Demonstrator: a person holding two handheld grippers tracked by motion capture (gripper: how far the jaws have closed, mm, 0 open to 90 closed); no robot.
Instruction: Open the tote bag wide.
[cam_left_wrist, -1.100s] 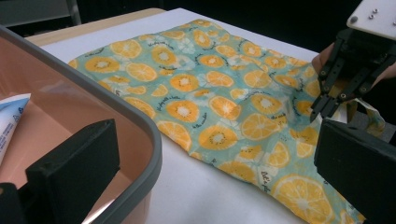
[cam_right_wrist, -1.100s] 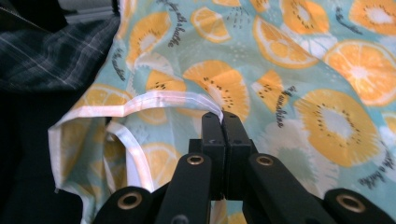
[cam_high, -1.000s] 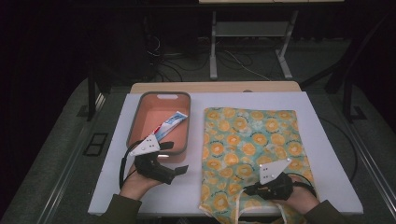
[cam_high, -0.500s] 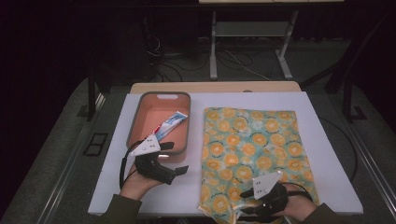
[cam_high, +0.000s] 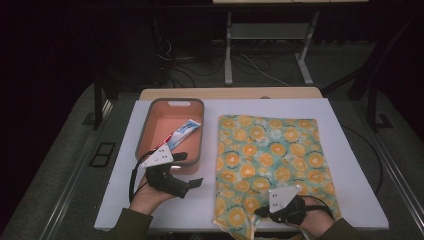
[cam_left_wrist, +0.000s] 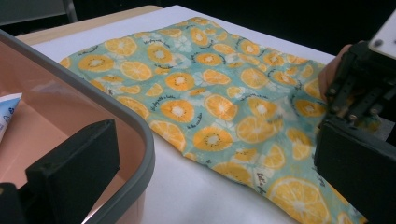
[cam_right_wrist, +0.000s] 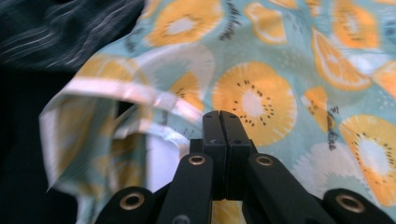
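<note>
Two tongs: right gripper (cam_high: 260, 214) has just been closing, jaws now pinched on the fruit-print bag's (cam_high: 267, 155) mouth hem at the desk's near edge, probably to lift it open. Left gripper (cam_high: 192, 170) gapes empty beside the tray's (cam_high: 145, 131) near corner, toothpaste (cam_high: 184, 132) inside awaiting transfer.

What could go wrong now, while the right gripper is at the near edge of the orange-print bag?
The right gripper has its jaws together at the rim of the orange-print bag; it may pinch one layer and not open the mouth. The bag overhangs the table edge and could slide off if pulled.
</note>
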